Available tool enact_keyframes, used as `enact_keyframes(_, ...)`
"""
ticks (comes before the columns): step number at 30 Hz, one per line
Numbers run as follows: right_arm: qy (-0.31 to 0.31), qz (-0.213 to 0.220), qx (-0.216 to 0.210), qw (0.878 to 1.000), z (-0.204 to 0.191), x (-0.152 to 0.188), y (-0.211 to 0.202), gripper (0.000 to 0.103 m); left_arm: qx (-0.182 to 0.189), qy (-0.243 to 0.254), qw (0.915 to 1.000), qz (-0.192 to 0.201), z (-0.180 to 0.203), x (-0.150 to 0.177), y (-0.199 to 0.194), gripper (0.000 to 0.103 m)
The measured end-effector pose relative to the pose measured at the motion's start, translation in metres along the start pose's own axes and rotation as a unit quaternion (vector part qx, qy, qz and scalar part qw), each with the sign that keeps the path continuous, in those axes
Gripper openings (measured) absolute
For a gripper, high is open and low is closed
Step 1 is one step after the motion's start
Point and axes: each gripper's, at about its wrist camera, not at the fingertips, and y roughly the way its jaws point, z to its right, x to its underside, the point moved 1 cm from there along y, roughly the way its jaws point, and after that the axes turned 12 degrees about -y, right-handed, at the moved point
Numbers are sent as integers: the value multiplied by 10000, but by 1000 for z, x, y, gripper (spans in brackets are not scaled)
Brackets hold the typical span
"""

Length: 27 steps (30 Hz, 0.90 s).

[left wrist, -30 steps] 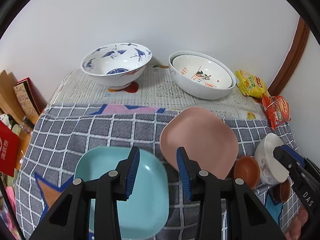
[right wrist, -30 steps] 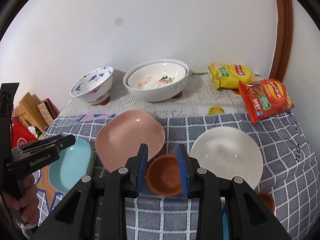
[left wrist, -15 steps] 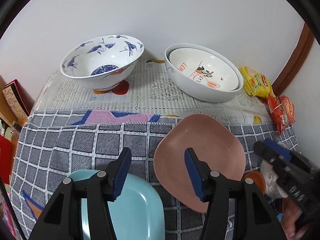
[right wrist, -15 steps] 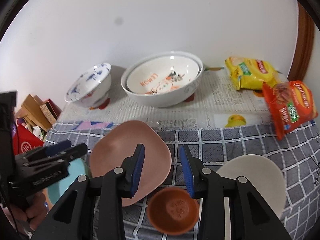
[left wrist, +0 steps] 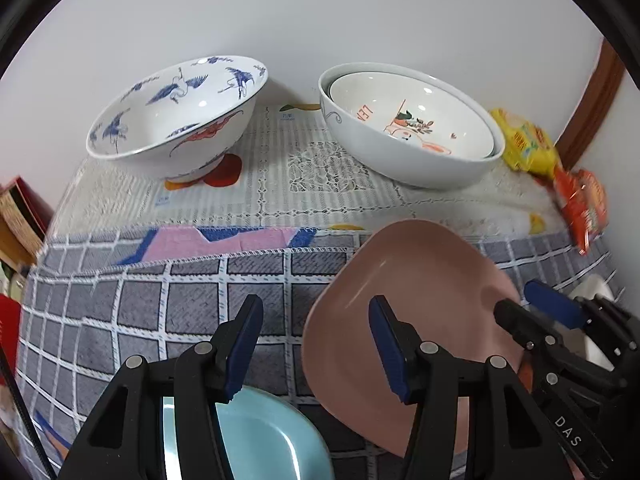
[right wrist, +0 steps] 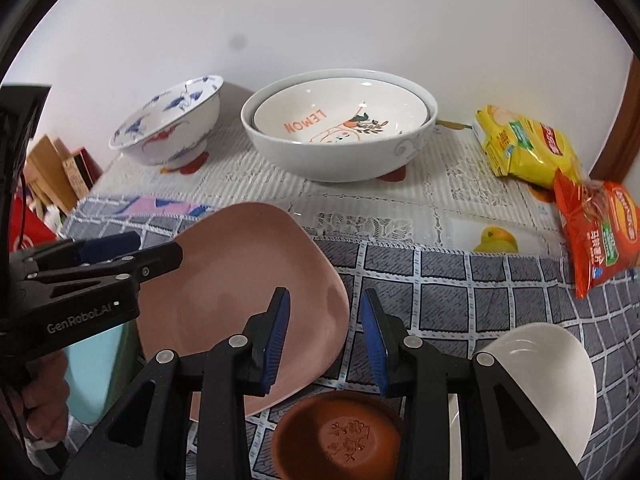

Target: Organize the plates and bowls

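A pink square plate [left wrist: 420, 312] [right wrist: 240, 296] lies on the checked cloth in the middle. My left gripper [left wrist: 316, 344] is open, its right finger over the pink plate's left edge; it also shows in the right wrist view [right wrist: 132, 252]. My right gripper [right wrist: 324, 332] is open and empty above the cloth, just right of the pink plate. A teal plate [left wrist: 260, 440] lies under the left gripper. A small brown bowl [right wrist: 340, 436] and a white bowl [right wrist: 540, 372] sit near the right gripper. A blue-crane bowl [left wrist: 176, 116] and nested white bowls [left wrist: 412, 128] stand at the back.
A yellow snack bag [right wrist: 524, 148] and a red snack bag [right wrist: 600, 232] lie at the back right on the lace cloth [left wrist: 320, 184]. Boxes and books [right wrist: 56, 172] stand off the table's left side. A wall rises close behind the bowls.
Both grippers have moved forward toward the back bowls, which look larger. The brown bowl has dropped from between the right fingers to below them. The left gripper has opened wider.
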Motion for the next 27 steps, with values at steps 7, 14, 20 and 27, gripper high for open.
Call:
enact_keyframes(7,-114,-44,105,9999,-4,0,7,34,115,47,9997,-192,3,0,12,48)
enact_keyframes(14,-191,-88,229,9995,-9,0,14,28,125,31,9993,-342,5,0,19,48)
enact_keyframes(20,-201,-49,368,9991,-12,1,19,28,167,23,9988,-458,7,3,31,44)
enact_keyframes(27,-216,-16,376,9991,-13,1,22,28,236,5,9990,-370,5,4,29,26)
